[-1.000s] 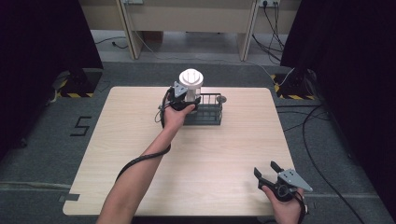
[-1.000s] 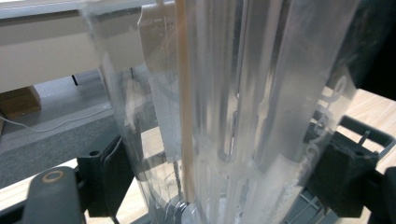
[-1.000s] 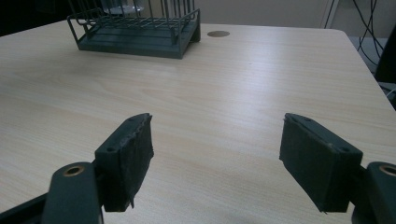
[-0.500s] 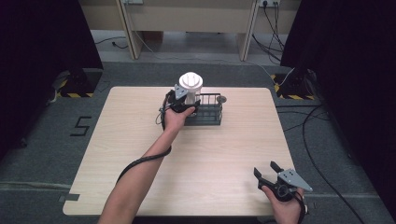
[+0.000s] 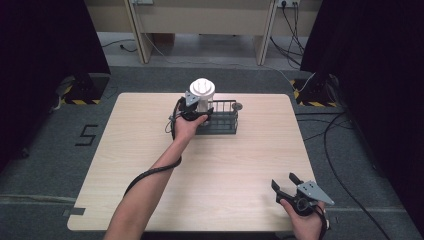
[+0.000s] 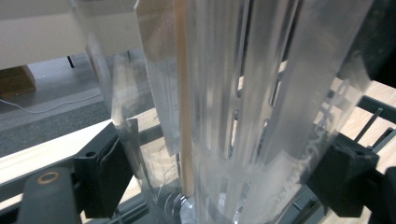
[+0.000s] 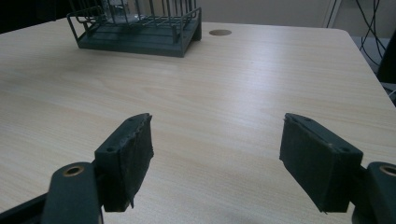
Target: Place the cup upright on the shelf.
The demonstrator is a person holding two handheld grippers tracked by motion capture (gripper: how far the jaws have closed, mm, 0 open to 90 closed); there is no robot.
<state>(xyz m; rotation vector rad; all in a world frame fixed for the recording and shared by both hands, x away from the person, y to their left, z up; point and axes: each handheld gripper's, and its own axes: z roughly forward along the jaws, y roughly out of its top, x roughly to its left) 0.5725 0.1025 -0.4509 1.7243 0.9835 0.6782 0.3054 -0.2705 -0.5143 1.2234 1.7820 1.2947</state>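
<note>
high view overhead; right gripper view low, faces rack [image 7: 140, 28], shared.

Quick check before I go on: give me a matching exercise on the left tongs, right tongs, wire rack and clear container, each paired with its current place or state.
Things:
1. left tongs
2. right tongs
3. wire rack
4. clear container

States:
A. dark, standing at the table's far edge
B. open, holding nothing, near the table's near right corner
C. upright, ribbed, gripped between two pads
D. closed on the container, at the rack's left end

Pairs: 1-D, 2-B, 3-A, 4-C
</note>
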